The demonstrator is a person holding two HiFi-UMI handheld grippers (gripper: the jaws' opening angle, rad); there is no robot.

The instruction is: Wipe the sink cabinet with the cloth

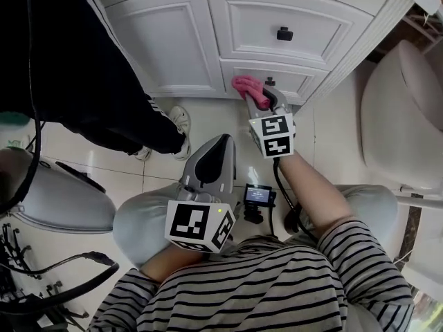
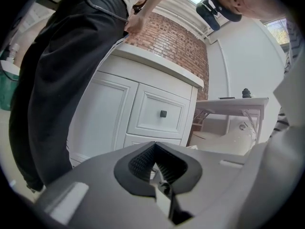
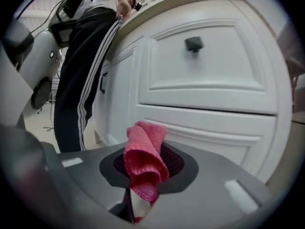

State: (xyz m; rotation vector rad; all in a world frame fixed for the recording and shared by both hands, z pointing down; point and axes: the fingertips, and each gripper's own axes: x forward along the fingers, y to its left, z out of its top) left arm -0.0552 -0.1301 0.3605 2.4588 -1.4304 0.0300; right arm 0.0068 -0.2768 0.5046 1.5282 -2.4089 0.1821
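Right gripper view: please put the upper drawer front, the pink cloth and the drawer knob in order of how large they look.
1. upper drawer front, largest
2. pink cloth, which looks bigger because it is very near the camera
3. drawer knob, clearly smallest

Your shirt [image 1: 291, 282]: black-and-white stripes
Your trousers [image 1: 135, 223]: grey
Your left gripper [image 1: 224, 141]: grey shell, marker cube [image 1: 197, 225]
Your right gripper [image 1: 263, 95]: the same, black cable [image 1: 279, 182]

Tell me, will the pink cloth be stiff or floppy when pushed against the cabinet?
Probably floppy: the pink cloth folds and curls over in the right claw. Its textured weave likely grips rather than slides. Pressed on the sink cabinet, it should flatten.
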